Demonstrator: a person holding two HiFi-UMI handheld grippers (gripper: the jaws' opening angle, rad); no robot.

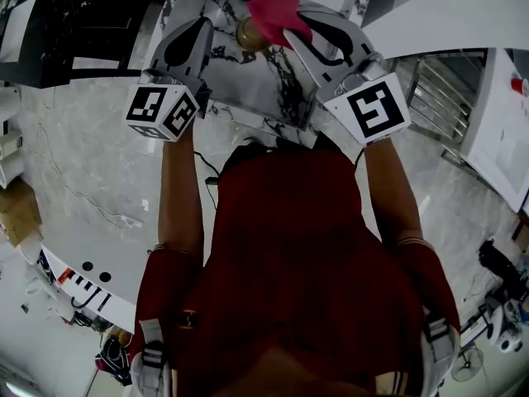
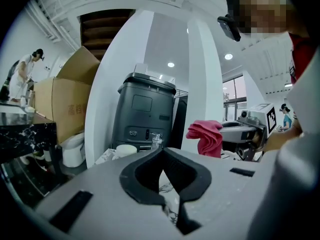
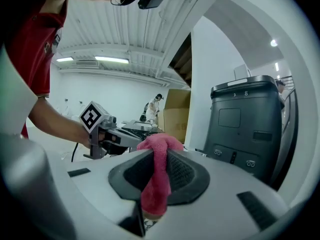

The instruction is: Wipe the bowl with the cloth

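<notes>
In the head view both grippers reach out over a marble table (image 1: 248, 85). My right gripper (image 1: 299, 19) is shut on a pink cloth (image 1: 277, 13), which bunches up beyond its tips. Its own view shows the cloth (image 3: 156, 176) pinched between the black pads and hanging below them. A small brownish round bowl (image 1: 247, 36) sits on the table just left of the cloth, partly hidden by it. My left gripper (image 1: 203, 26) is left of the bowl, shut with nothing in it. In its view the jaws (image 2: 162, 153) meet, with the cloth (image 2: 206, 136) off to the right.
A dark grey bin-like unit (image 2: 145, 111) stands beyond the table against a white column. Cardboard boxes (image 2: 65, 101) are to its left, and a person (image 2: 22, 74) stands far off. A metal rack (image 1: 438, 89) lies to the right of the table.
</notes>
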